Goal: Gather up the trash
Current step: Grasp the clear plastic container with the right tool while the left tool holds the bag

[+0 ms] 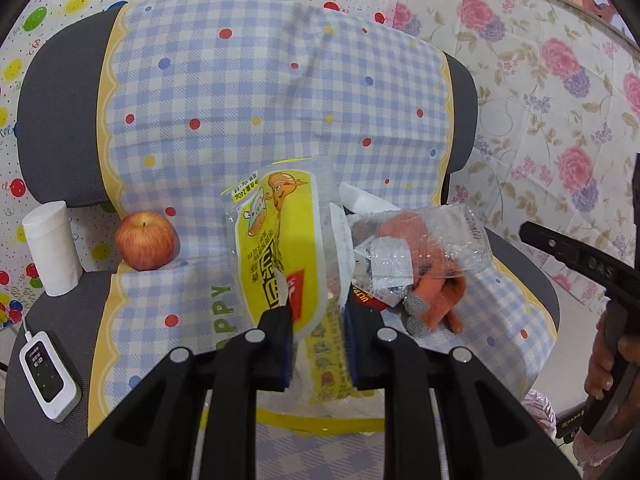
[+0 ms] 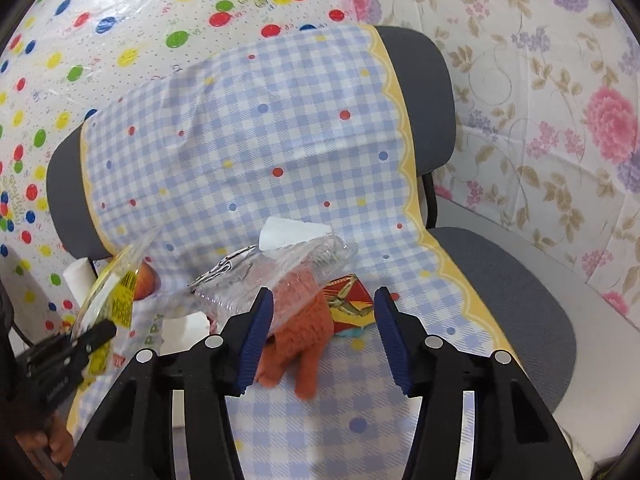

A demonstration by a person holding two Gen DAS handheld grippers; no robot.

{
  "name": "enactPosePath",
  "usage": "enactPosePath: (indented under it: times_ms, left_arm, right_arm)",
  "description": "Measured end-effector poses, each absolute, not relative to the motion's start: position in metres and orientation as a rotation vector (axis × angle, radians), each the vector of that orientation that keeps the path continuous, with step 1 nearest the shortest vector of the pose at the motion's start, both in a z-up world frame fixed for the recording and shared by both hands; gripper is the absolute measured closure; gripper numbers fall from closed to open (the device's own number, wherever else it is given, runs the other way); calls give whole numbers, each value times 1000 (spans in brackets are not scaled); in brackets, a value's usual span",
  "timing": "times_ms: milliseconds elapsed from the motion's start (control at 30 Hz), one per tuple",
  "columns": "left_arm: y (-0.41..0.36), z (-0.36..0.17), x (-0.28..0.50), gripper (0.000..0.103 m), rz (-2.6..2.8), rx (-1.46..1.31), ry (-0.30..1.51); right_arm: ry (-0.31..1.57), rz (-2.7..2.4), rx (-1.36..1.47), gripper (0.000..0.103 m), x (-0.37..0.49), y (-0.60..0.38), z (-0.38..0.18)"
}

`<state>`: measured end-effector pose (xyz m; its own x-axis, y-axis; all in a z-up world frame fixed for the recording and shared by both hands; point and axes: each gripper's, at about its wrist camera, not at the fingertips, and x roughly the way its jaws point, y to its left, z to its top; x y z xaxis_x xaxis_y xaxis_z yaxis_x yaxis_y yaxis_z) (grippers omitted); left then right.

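A clear plastic wrapper (image 2: 276, 276) hides much of the orange glove (image 2: 300, 336) and red box (image 2: 348, 304).

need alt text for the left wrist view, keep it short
The left claw is shut on a yellow-and-clear plastic snack bag, held above a grey office chair draped in a blue gingham cloth. A red apple and a white paper roll sit to its left, a clear crumpled plastic wrapper over an orange knit glove to its right.

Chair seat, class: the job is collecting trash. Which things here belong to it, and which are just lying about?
Belongs to the job:
yellow snack bag, pinched in the left gripper
crumpled clear plastic wrapper

Just lying about:
apple
paper roll
white device
orange glove
red box
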<state>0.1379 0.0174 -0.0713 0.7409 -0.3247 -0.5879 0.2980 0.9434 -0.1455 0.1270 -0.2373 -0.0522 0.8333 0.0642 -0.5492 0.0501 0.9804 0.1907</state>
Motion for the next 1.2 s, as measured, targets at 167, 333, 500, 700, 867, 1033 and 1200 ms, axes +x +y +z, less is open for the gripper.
enactPosePath:
  times_ms: [167, 333, 500, 700, 867, 1033, 1200]
  left_arm:
    - [23, -75, 147, 85, -325, -44, 660]
    - [28, -77, 157, 85, -319, -53, 669]
    - [34, -78, 162, 85, -310, -61, 672]
    - [47, -76, 158, 85, -283, -76, 667]
    - [56, -69, 150, 84, -270, -88, 646]
    - [60, -60, 137, 84, -272, -94, 632]
    - [61, -40, 127, 84, -276, -79, 603]
  right_arm:
    - [636, 18, 285, 33, 160, -243, -67]
    - [695, 26, 327, 44, 186, -240, -79]
    - [710, 19, 280, 56, 200, -220, -74]
    - [581, 60, 123, 63, 187, -180, -36]
    - [466, 101, 18, 68, 168, -152, 4]
    - [401, 137, -6, 74, 150, -140, 22]
    - [335, 144, 7, 79, 140, -135, 37]
